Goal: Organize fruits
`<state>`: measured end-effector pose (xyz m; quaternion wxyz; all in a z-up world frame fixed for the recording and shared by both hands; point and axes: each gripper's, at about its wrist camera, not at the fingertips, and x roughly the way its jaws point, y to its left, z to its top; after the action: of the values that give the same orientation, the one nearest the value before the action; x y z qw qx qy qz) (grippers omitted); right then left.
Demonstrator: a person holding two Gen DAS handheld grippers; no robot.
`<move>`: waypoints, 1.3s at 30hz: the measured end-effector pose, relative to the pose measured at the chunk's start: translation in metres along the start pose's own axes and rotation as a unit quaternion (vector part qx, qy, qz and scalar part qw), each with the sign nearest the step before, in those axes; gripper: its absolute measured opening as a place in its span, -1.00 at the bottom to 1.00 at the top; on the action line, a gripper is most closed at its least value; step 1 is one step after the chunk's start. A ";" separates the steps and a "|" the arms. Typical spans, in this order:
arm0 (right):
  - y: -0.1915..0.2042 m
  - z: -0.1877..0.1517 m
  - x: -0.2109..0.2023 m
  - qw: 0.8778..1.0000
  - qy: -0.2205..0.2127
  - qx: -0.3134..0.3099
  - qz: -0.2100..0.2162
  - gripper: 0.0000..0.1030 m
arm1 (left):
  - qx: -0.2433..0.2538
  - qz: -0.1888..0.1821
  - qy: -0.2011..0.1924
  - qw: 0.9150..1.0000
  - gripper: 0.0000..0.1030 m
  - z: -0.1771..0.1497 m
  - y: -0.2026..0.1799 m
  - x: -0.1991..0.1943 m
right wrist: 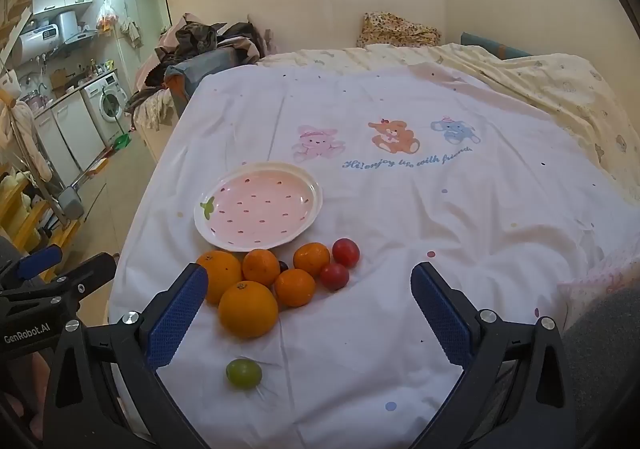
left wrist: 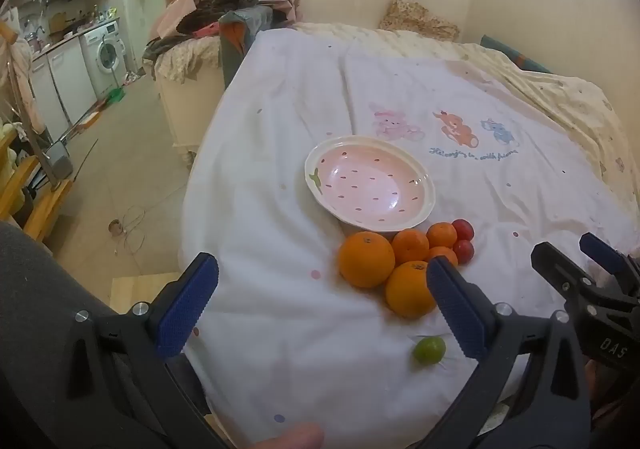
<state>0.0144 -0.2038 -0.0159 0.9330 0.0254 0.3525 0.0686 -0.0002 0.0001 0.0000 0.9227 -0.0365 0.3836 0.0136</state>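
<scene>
- Fruits are seen gathered on the white bedsheet [right wrist: 400, 209] of a bed, just in front of the plate; none has been placed in it yet, so the task is judged to be at its very start.
- At the left of the right wrist view, the left gripper [left wrist: 322, 305] is seen with its fingers [left wrist: 188, 305] spread wide and nothing between them.
- The strawberry-patterned plate [right wrist: 258, 205] is found empty, resting flat on the sheet.
- Just below its near rim, two large oranges [right wrist: 248, 309] are seen side by side, touching or nearly so.
- Further right, three smaller mandarins [right wrist: 295, 287] are clustered, with a small dark fruit [right wrist: 283, 265] partly hidden among them.
- Right of these, two red plums [right wrist: 346, 252] lie close together.
- A single green fruit [right wrist: 244, 373] is set apart, nearer the camera than the cluster.
- The right gripper [right wrist: 310, 315] is held above the sheet, its fingers [right wrist: 440, 317] likewise wide apart and holding nothing.
- Every fruit is judged still to be moved, presumably into the plate.
</scene>
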 end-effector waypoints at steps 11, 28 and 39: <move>0.000 -0.001 0.000 1.000 -0.002 0.002 0.002 0.99 | -0.001 -0.003 0.003 1.000 0.99 0.000 0.000 0.001; 0.001 -0.001 0.000 1.000 0.000 0.001 0.000 0.99 | -0.001 -0.002 0.005 1.000 0.99 -0.001 0.005 0.000; 0.001 -0.001 0.000 1.000 0.000 0.001 0.000 0.99 | -0.001 -0.002 0.006 1.000 0.99 0.000 0.005 0.000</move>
<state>0.0139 -0.2032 -0.0166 0.9331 0.0260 0.3522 0.0679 -0.0002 0.0046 -0.0004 0.9204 -0.0386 0.3890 0.0125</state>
